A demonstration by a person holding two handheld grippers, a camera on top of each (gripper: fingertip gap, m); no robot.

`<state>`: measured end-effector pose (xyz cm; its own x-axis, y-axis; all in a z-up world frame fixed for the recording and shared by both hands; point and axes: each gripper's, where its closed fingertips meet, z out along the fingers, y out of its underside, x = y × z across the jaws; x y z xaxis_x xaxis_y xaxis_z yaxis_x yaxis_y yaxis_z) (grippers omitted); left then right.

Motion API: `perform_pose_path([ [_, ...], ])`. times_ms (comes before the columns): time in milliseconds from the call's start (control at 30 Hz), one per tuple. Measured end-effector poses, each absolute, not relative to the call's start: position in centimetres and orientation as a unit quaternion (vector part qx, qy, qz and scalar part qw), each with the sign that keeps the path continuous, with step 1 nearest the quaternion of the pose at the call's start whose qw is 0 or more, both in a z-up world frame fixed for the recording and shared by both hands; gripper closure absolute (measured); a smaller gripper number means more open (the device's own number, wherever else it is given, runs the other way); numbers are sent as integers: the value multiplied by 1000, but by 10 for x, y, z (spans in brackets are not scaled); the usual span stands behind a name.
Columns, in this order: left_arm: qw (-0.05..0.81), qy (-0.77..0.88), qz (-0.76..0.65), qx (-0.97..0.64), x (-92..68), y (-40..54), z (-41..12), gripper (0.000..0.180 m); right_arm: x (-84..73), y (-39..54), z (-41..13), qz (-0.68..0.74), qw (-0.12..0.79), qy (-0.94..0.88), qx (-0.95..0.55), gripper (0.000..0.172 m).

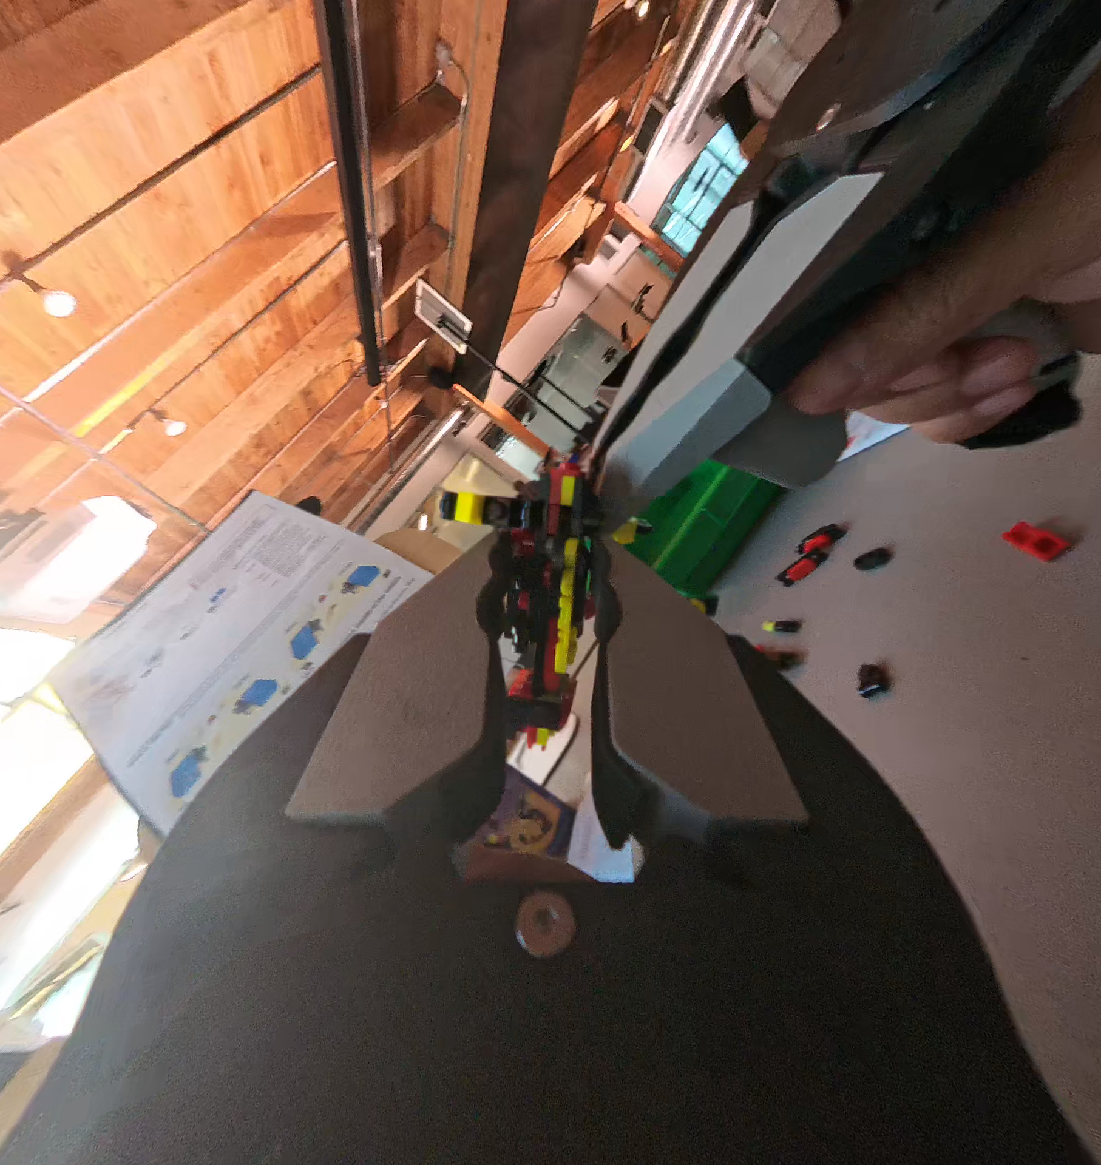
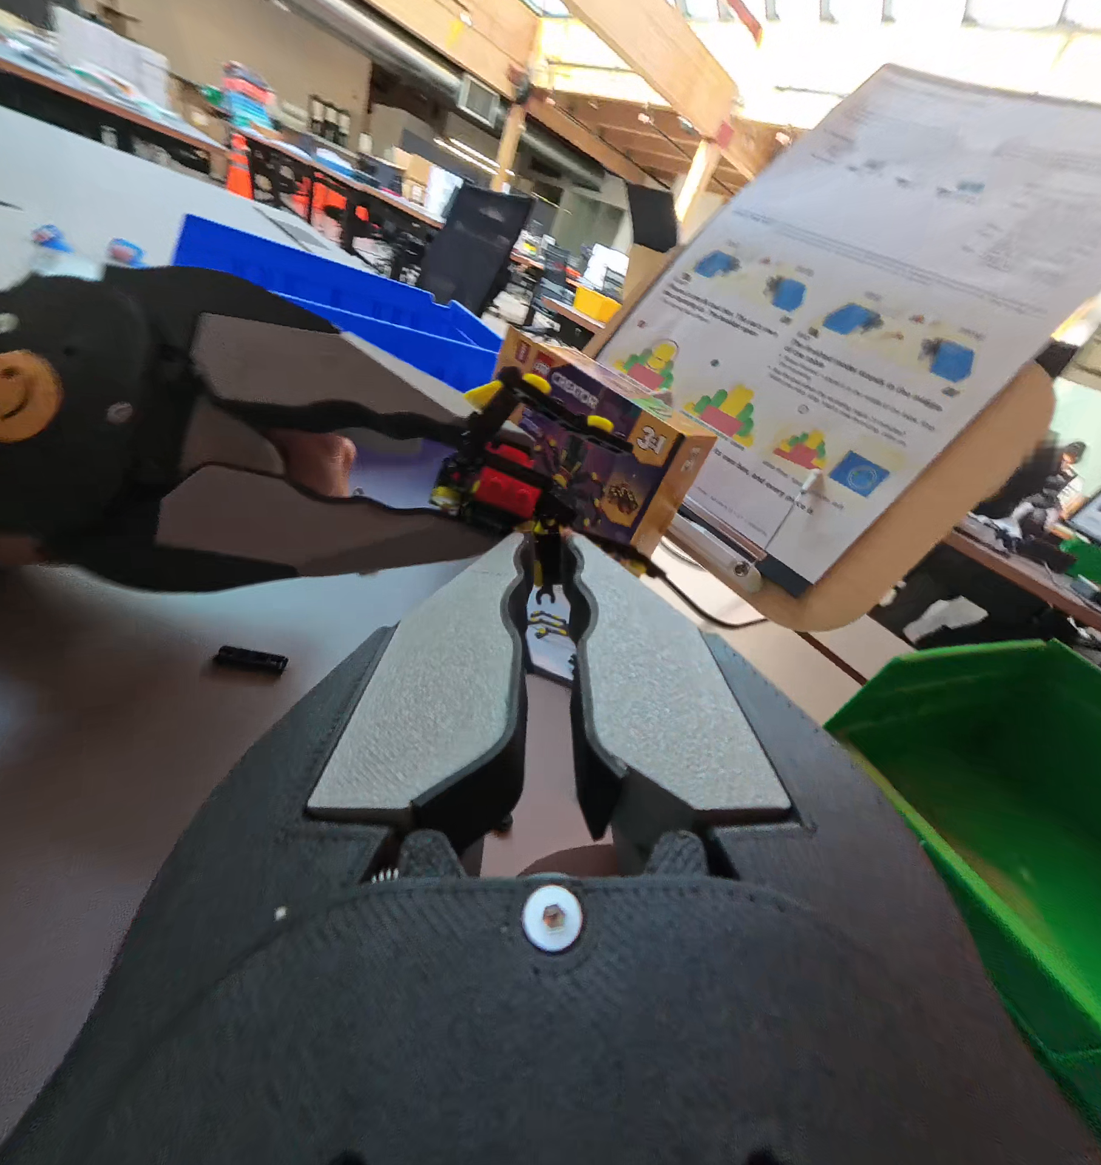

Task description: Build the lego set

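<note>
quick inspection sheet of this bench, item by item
surface: pale tabletop, loose pieces on it
job's things: red, yellow and black brick model held off the table; thin black limb hangs from it
clutter: small red and black bricks; green bin; blue bin; toy box
grippers: left gripper clamps the model; right gripper pinches the limb
cables: nothing seen
surroundings: propped instruction sheet; workshop benches behind

So there's this half-built brick model (image 2: 504, 479), black with red and yellow bits, held up off the desk (image 2: 94, 725). The left claw (image 2: 472, 469) clamps its body sideways, and a thin black leg (image 2: 548, 561) hanging down is pinched in the right claw (image 2: 549, 567).
</note>
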<state>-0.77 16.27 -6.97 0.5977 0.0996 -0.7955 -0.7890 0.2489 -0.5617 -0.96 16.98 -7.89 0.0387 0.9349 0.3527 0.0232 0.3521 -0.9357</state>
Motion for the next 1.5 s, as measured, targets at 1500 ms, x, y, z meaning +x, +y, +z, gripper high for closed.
perform_pose_path([
  [1500, 631, 365, 389, -564, -32, 190, -108, 158, 2, 189, -86, 454, 532, -574, -426, 159],
])
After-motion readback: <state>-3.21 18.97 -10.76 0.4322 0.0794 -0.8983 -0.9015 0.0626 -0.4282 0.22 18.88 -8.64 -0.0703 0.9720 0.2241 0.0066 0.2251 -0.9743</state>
